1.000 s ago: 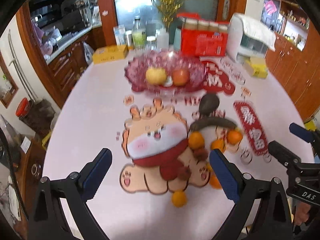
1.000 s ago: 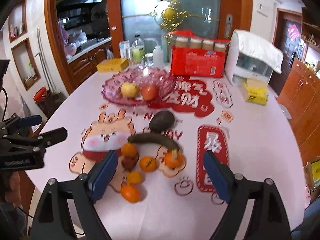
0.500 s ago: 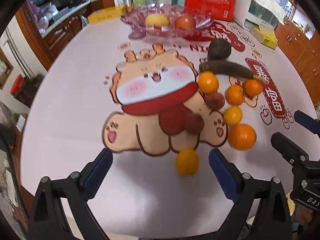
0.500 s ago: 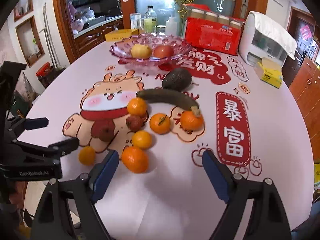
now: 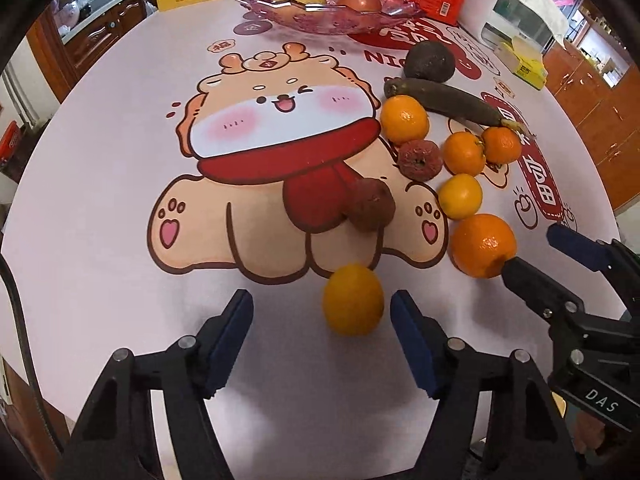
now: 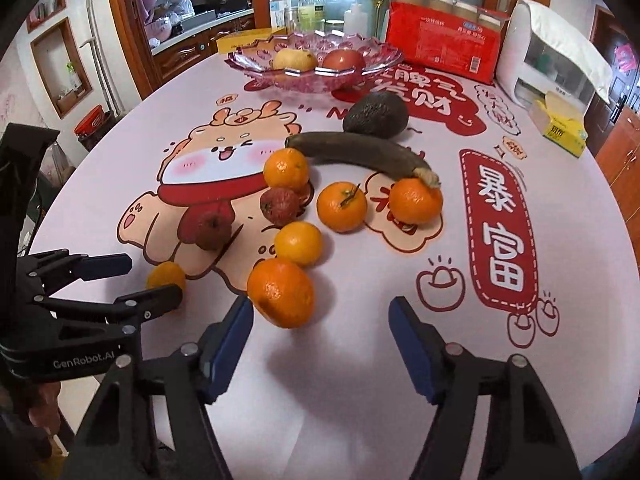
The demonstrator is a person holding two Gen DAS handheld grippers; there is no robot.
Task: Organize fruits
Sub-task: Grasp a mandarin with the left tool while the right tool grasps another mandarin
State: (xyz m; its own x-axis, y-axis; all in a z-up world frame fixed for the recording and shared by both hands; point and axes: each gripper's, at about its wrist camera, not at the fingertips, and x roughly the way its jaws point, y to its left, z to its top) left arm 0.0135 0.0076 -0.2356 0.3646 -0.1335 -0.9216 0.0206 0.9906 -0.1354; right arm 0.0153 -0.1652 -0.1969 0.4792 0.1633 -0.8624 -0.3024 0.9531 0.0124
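The left hand-held gripper [image 5: 322,334] is released, its jaws having just been closing, and a small yellow-orange citrus [image 5: 353,299] sits just beyond its fingertips, nearer the right pad, not pressed by either. The right hand-held gripper [image 6: 320,338] is also released with its jaws just narrowed; a large orange [image 6: 281,293] lies by the tip of its left finger, outside any grip. Both fruits rest on the near part of the desk [image 5: 100,208], which wears a pale cloth printed with a cartoon animal.

Farther out lie two wrinkled reddish fruits [image 6: 280,206], more tangerines [image 6: 342,207], then a dark blackened banana [image 6: 356,153] and, just beyond it, a dark avocado [image 6: 376,115].

At the far side stands a pink glass fruit bowl [image 6: 360,72] holding a yellow fruit and a red one. To its right is a red carton [image 6: 442,46].
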